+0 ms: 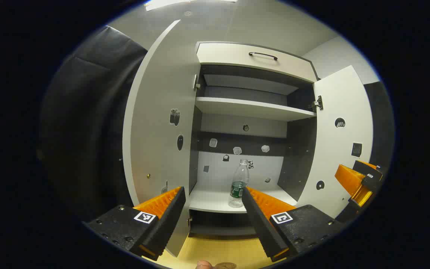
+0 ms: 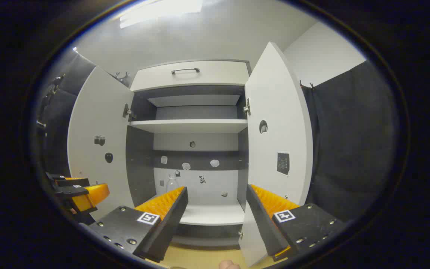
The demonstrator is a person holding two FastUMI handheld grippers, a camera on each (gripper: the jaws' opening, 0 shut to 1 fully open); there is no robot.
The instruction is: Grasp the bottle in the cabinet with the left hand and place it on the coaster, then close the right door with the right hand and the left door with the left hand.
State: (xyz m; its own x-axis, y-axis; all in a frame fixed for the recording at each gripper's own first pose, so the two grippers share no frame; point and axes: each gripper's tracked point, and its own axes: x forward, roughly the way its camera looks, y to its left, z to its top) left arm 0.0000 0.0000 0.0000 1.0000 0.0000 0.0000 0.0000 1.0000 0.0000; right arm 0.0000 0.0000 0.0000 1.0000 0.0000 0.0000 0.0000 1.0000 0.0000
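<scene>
Both doors (image 2: 274, 123) open, bottle (image 1: 238, 184) on shelf, left gripper (image 1: 212, 200) and right gripper (image 2: 217, 198) spread wide

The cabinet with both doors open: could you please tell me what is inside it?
Inside the cabinet, a clear bottle stands upright on the lower shelf. The upper shelf looks bare. The left tool hides part of the lower shelf.

A drawer front (image 1: 254, 56) with a dark handle (image 1: 262, 55) sits high above the tool. An empty shelf (image 1: 252, 108) lies ahead and above. Small stickers (image 1: 237, 150) dot the back panel straight ahead. Yellow bench (image 1: 218, 248) surface shows just below the tool.
</scene>
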